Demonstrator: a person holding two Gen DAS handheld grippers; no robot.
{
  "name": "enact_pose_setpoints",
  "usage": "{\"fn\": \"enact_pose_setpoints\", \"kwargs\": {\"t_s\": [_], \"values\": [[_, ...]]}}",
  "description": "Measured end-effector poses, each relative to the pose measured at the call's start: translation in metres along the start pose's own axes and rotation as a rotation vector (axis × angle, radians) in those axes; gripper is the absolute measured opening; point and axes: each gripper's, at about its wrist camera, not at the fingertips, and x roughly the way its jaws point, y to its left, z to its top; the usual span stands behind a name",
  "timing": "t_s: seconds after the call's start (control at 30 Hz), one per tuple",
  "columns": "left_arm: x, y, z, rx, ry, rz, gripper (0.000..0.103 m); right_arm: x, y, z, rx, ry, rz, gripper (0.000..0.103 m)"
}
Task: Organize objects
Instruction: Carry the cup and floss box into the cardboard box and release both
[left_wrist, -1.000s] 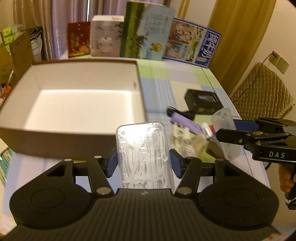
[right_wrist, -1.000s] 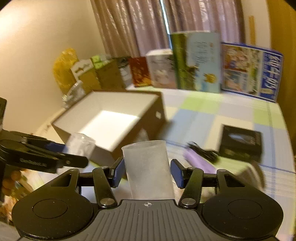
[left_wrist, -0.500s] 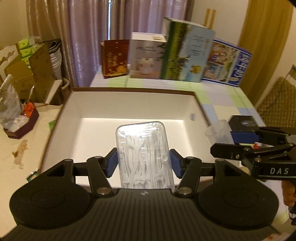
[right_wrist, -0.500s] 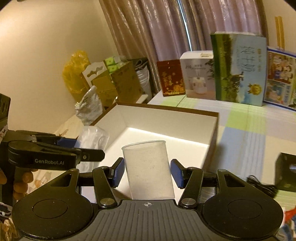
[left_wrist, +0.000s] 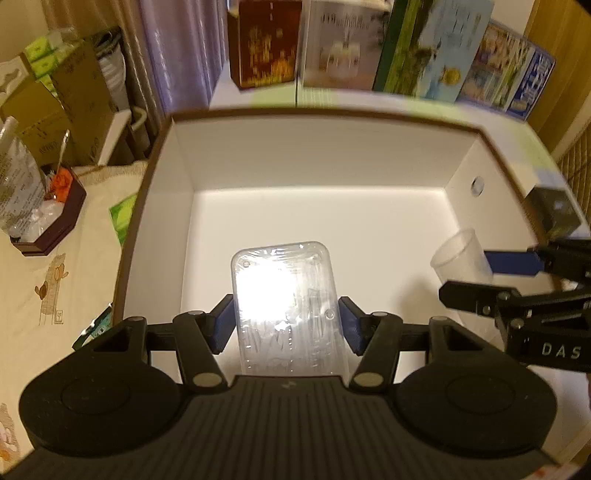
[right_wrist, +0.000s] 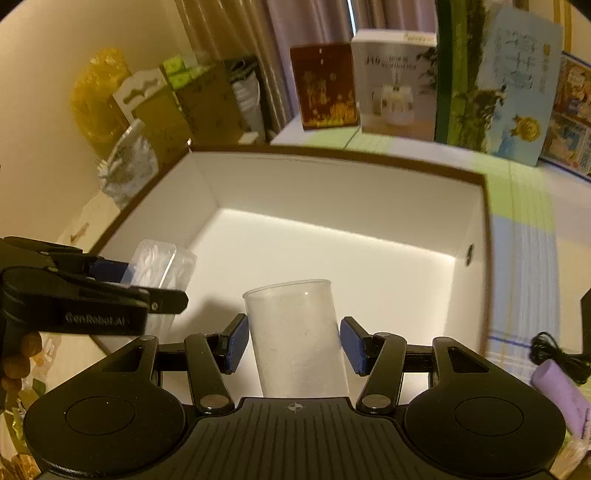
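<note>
Both loads were positioned above the open interior of the white box, so the coming move, judged from the task, was a straight lowering and release rather than any further travel across the table. The left gripper was clamped on the clear plastic case, its blue pads pressing the two long sides; the case's long axis ran forward along the fingers, pointing toward the far wall of the box. The right gripper was clamped on the translucent cup, which stood roughly upright, mouth up, between the pads. In the right wrist view the left gripper and its case sat toward the left wall of the box, while the cup hung nearer the right half; the two were well apart. The box floor showed nothing lying in it. Outside the box, a purple cylinder and a black cable lay on the checked tablecloth.
</note>
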Motion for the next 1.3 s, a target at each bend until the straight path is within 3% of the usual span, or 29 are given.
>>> {"fn": "enact_pose_setpoints", "kwargs": {"t_s": [0.5,0.53,0.6,0.63,0.77,0.9,1.3], "values": [[0.028,0.02,0.005,0.036,0.051,-0.019,0.055,0.042,0.017,0.013,0.022,0.045,-0.027,0.053],[0.029,0.02,0.005,0.039,0.053,-0.019,0.054,0.042,0.018,0.013,0.028,0.038,-0.023,0.056],[0.026,0.022,0.005,0.042,0.046,-0.029,0.056,0.041,0.018,0.014,0.049,0.038,-0.022,0.082],[0.024,0.022,0.006,0.042,0.042,-0.035,0.058,0.039,0.017,0.013,0.05,0.025,-0.017,0.084],[0.018,0.022,0.007,0.053,0.03,-0.058,0.063,0.03,0.019,0.011,0.026,0.01,-0.013,0.088],[0.008,0.017,0.004,0.074,0.009,-0.054,0.076,0.018,0.02,0.005,0.01,-0.001,-0.024,0.092],[-0.028,0.011,-0.011,0.028,-0.033,-0.041,0.076,-0.027,0.019,-0.008,-0.008,-0.054,-0.049,0.098]]}}
